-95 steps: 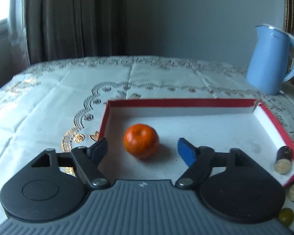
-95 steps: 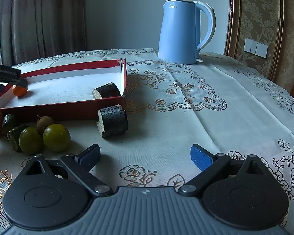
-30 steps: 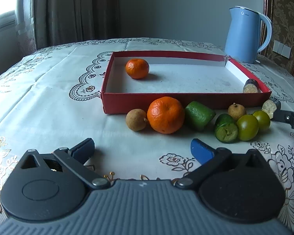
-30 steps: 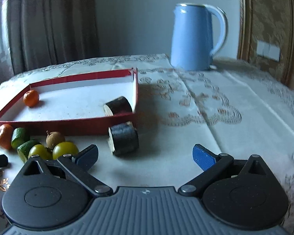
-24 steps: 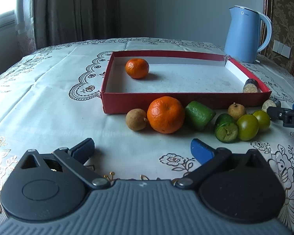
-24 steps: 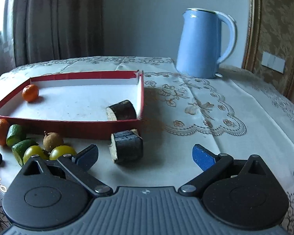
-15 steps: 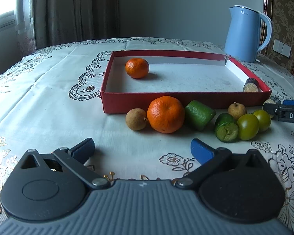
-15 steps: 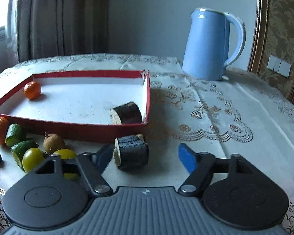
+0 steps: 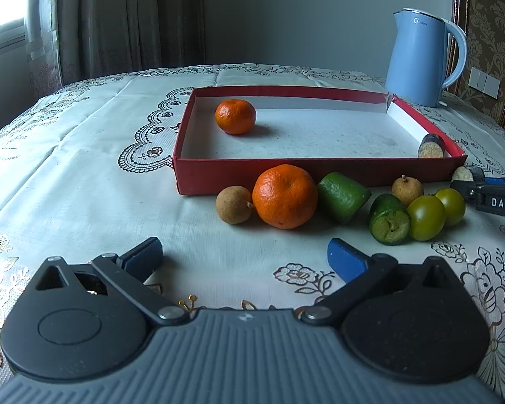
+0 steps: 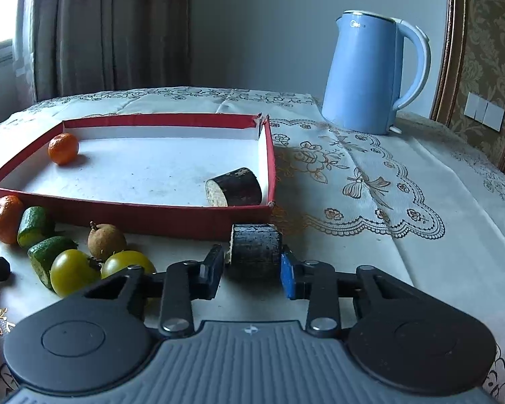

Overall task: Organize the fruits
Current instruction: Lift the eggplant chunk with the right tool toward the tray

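Observation:
My right gripper (image 10: 252,266) is closing its jaws around a dark-skinned fruit chunk (image 10: 256,245), and both pads touch its sides. The chunk lies on the cloth just in front of the red tray's (image 10: 151,215) near right corner. A second dark chunk (image 10: 235,187) and a small orange (image 10: 63,148) lie inside the tray. My left gripper (image 9: 245,259) stands open over bare cloth with nothing between its fingers. Ahead of it sit a large orange (image 9: 285,196), a brown longan (image 9: 234,204), two green pieces (image 9: 341,197) and two yellow-green tomatoes (image 9: 426,217).
A blue kettle (image 10: 367,74) stands on the table behind the tray to the right. Another longan (image 10: 106,240) rests against the tray's front wall. A patterned tablecloth (image 10: 387,202) covers the table, with curtains and a wall behind.
The right gripper moved in on the dark chunk in front of the tray and its jaws came together from wide open to touching it. The left gripper stayed still.

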Motion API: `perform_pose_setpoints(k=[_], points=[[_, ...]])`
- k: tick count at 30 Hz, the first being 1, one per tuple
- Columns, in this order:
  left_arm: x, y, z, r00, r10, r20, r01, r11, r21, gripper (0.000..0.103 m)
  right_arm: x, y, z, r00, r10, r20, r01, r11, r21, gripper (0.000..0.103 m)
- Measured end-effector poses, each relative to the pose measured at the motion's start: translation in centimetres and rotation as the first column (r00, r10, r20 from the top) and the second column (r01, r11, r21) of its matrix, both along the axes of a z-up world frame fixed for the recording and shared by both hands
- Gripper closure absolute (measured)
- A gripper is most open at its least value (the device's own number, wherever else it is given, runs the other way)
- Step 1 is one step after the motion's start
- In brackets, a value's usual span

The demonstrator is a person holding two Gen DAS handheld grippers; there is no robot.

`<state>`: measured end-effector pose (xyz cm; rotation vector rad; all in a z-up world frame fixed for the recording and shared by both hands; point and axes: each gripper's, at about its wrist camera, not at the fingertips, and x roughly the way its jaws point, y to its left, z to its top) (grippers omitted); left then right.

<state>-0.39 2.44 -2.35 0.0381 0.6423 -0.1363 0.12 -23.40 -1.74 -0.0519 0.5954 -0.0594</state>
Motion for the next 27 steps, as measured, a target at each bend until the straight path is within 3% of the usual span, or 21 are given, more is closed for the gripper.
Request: perform_pose_setpoints(k=[10,27], points=[[0.0,0.0,0.0,1.0,0.0,0.0,0.0,1.0,0.0,0.0,-0.9,-0.5,0.7,0.999,-0.039,0.025,0.039,0.999,-0.021,0.07],[0.0,0.0,0.0,1.0,-0.001,0.0,0.001,1.0,0.0,0.0,-2.0,0.8,3.1,0.996,-0.017,0.091,0.024,0.997,-0.076,0.076]])
